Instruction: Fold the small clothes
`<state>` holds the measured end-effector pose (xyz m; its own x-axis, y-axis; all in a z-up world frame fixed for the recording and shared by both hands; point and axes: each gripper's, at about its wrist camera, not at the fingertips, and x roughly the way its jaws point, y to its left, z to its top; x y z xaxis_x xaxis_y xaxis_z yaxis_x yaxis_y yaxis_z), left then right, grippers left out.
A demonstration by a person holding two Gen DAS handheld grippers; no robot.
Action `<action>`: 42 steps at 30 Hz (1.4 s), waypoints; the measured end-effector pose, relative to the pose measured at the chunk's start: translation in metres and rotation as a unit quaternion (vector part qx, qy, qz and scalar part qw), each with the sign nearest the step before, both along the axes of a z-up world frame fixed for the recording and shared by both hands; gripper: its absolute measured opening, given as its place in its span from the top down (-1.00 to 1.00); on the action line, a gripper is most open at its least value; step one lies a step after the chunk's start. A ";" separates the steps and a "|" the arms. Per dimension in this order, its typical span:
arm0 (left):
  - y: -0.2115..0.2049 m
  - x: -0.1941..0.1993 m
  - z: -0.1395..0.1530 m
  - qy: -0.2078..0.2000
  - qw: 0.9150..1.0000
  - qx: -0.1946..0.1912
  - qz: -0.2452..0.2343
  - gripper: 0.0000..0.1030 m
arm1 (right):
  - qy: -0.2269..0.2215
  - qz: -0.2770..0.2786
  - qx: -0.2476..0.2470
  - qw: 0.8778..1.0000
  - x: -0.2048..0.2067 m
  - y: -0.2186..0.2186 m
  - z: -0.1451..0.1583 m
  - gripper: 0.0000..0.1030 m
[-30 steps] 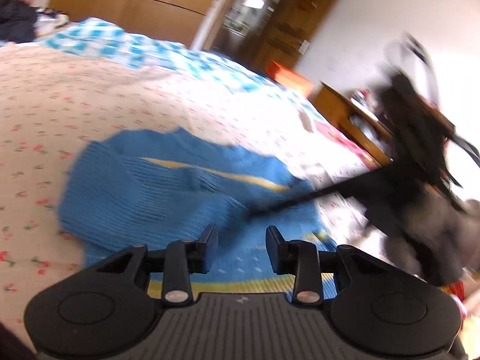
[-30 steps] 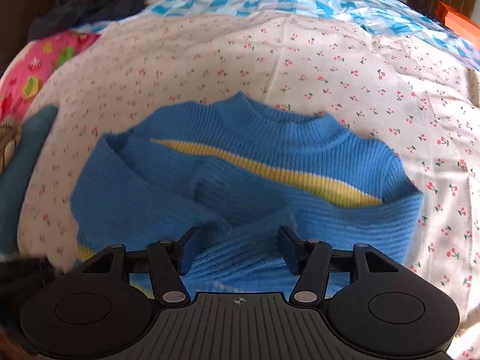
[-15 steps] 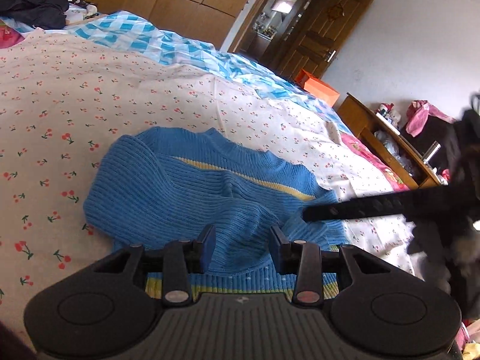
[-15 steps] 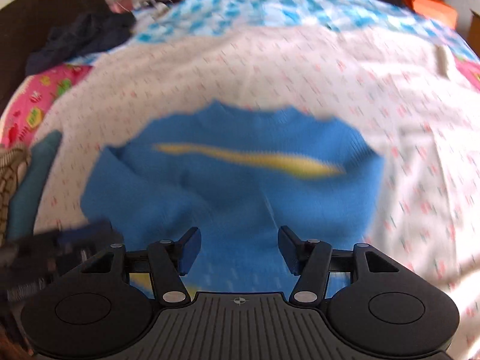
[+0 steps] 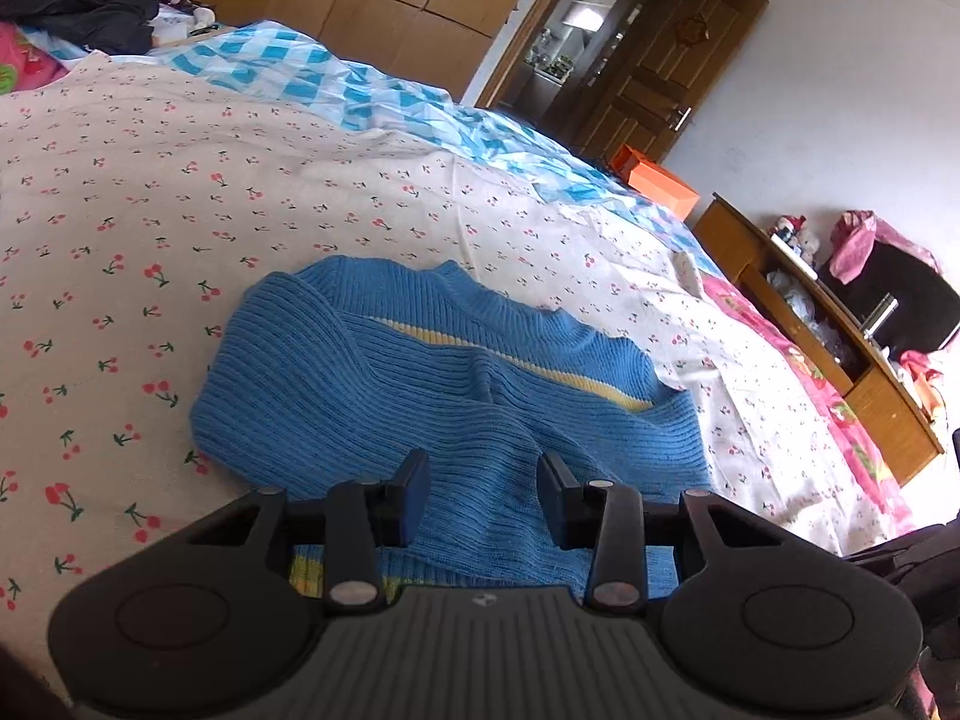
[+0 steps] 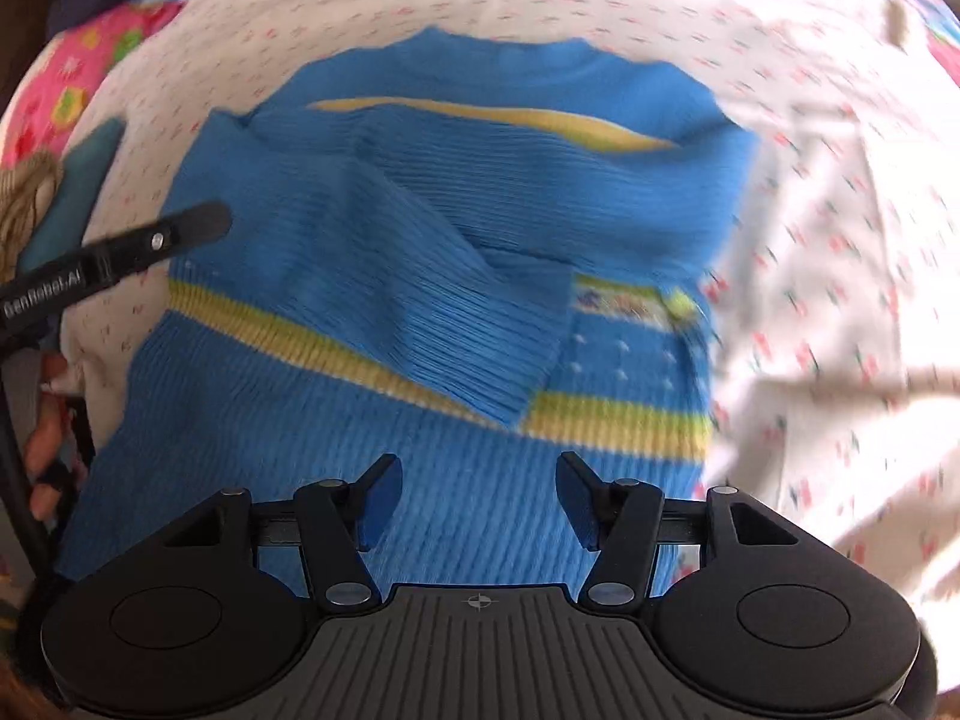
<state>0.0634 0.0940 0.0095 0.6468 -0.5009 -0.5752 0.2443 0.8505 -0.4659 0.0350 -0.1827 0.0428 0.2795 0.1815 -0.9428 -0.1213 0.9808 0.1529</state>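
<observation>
Right now the blue sweater (image 6: 456, 252) is lying flat on the cherry-print bedspread (image 5: 150, 192), collar away from both cameras and hem toward them, with both sleeves already lying folded in across the chest. Its long axis is running from hem to collar, straight ahead of the right hand-held gripper (image 6: 477, 501), which is hovering just above the hem band with its jaws standing apart and nothing between them. The left hand-held gripper (image 5: 483, 495) is sitting low over the sweater's lower left portion, its jaws likewise apart and empty. Judging from this layout, the next fold is probably hem up toward collar, and both hand-held grippers are lying about equally near the hem. The right wrist view is showing what the left cannot: the whole hem, the yellow stripe (image 6: 288, 330), the patterned band beside the crossed sleeve cuff (image 6: 510, 348), and the left hand-held gripper's finger reaching in at the sweater's left edge. The left wrist view alone is showing the wooden door (image 5: 648, 78) and the low cabinet (image 5: 828, 336) beyond the sweater; the right view is blurred at its edges.
</observation>
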 end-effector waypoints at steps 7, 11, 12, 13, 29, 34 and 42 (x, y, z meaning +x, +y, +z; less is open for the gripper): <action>0.004 -0.001 -0.001 0.003 1.000 -0.003 0.011 0.16 | -0.047 -0.132 0.096 0.986 0.002 -0.028 -0.023 -0.12; 0.003 -0.001 -0.001 0.002 1.000 -0.003 0.011 0.16 | -0.032 -0.183 0.155 0.970 0.003 -0.038 -0.040 -0.16; 0.004 -0.001 0.000 0.002 1.000 -0.004 0.010 0.16 | -0.037 -0.193 0.164 0.967 0.002 -0.041 -0.042 -0.16; 0.003 -0.001 0.000 0.002 1.000 -0.005 0.011 0.16 | -0.042 -0.206 0.174 0.962 0.000 -0.044 -0.044 -0.16; 0.008 -0.001 -0.002 0.002 1.000 -0.010 0.027 0.16 | -0.037 -0.264 0.261 0.928 0.010 -0.055 -0.055 0.74; 0.015 -0.006 0.008 -0.029 0.998 -0.022 0.052 0.16 | -0.118 -0.192 0.287 0.931 0.024 -0.040 0.005 0.75; 0.014 -0.006 0.038 -0.105 0.991 -0.007 0.084 -0.14 | -0.311 -0.066 0.297 0.900 0.043 -0.022 0.116 0.76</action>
<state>0.0578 0.1081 0.0477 0.8267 -0.3828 -0.4124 0.1930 0.8814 -0.4312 0.0784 -0.2043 0.1590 0.7764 0.5279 -0.3443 -0.2522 0.7608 0.5979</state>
